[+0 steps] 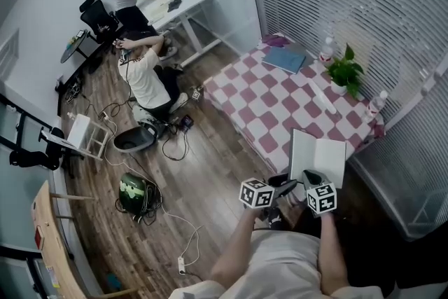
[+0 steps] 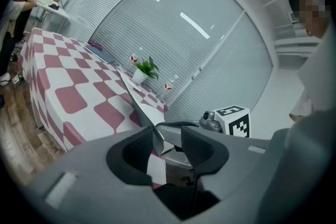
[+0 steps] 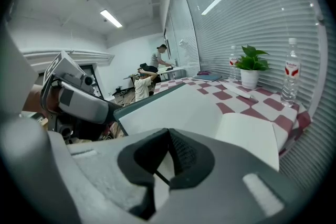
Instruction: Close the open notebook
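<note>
The open notebook point(image 1: 329, 154) with white pages lies at the near corner of the pink-and-white checked table point(image 1: 245, 91). Its left half with the dark cover stands tilted up, as the right gripper view shows at the notebook point(image 3: 210, 113). My left gripper point(image 1: 283, 182) is at the near left edge. In the left gripper view its jaws point(image 2: 168, 139) stand apart, and the cover's edge point(image 2: 144, 107) runs between them against the left jaw. My right gripper point(image 1: 308, 177) sits at the notebook's near edge, and its jaws point(image 3: 169, 147) are closed on that edge.
A potted plant point(image 1: 345, 73), two water bottles point(image 1: 327, 51) point(image 1: 376, 105), a blue book point(image 1: 285, 58) and a white strip point(image 1: 322, 98) lie further along the table. Window blinds run close on the right. Two people work at desks far left, with cables on the wooden floor.
</note>
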